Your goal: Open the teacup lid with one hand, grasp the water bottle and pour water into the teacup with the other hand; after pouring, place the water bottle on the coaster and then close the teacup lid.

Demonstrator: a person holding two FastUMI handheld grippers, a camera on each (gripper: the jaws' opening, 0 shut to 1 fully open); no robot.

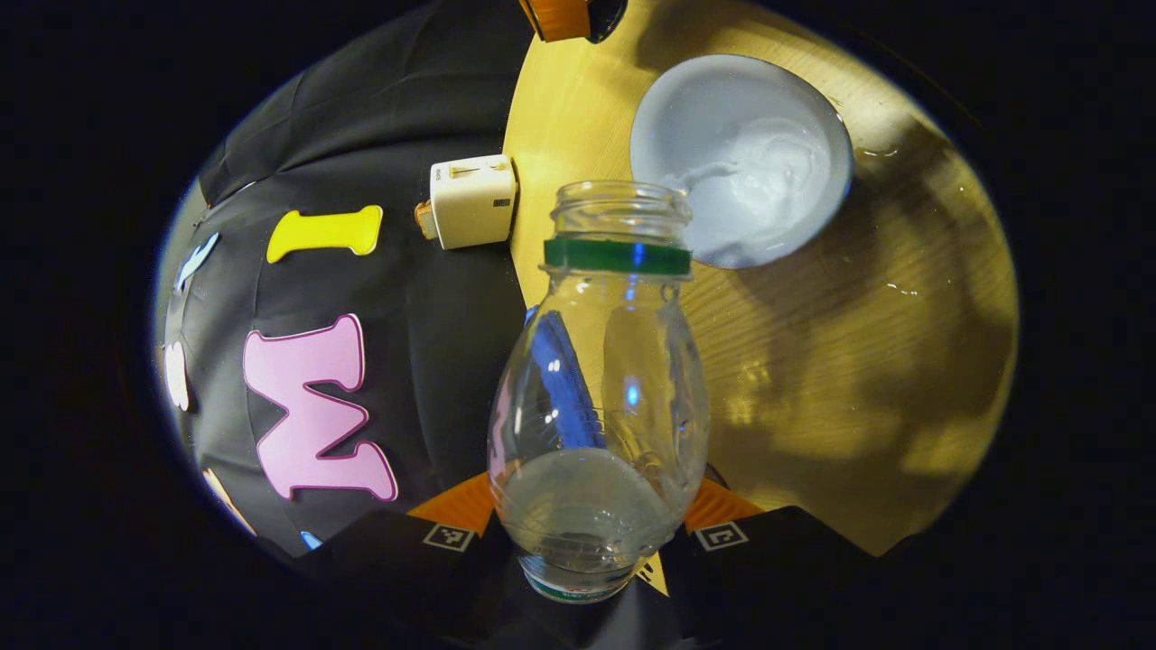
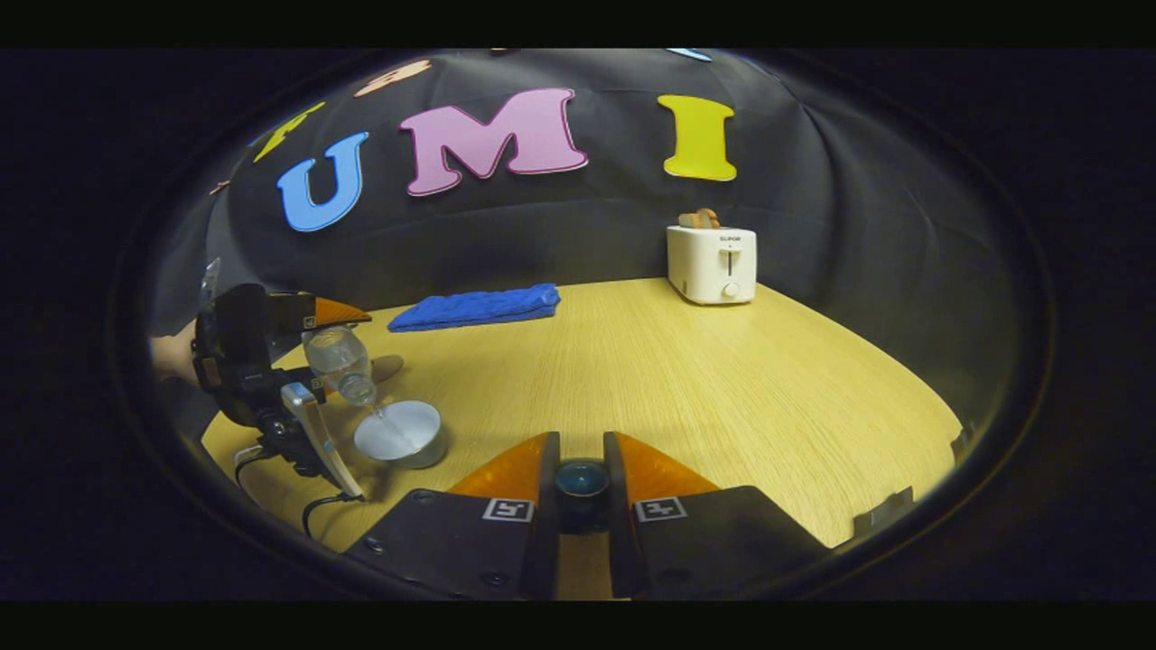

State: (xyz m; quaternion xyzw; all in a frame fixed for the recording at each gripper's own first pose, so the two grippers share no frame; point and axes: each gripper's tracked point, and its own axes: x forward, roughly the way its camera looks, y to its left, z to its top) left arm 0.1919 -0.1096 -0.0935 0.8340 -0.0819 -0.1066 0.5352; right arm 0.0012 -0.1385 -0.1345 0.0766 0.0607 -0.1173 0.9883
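Note:
My left gripper (image 1: 591,507) is shut on the body of a clear water bottle (image 1: 601,397) with a green neck ring. The bottle is tilted mouth-down, and a thin stream runs from it into the pale, open teacup (image 1: 741,158). In the right gripper view, that gripper (image 2: 327,368) and a hand hold the bottle (image 2: 341,361) over the teacup (image 2: 399,435) at the left of the table. My right gripper (image 2: 581,451) is shut on the small dark-blue teacup lid (image 2: 581,481), held low over the near table edge. A brown round coaster (image 2: 390,366) lies just behind the bottle.
A folded blue cloth (image 2: 479,307) lies at the back of the wooden table (image 2: 722,388). A white toaster (image 2: 712,264) with bread in it stands at the back right. A few water drops (image 1: 878,152) sit near the cup. Dark cables (image 2: 316,510) trail off the left edge.

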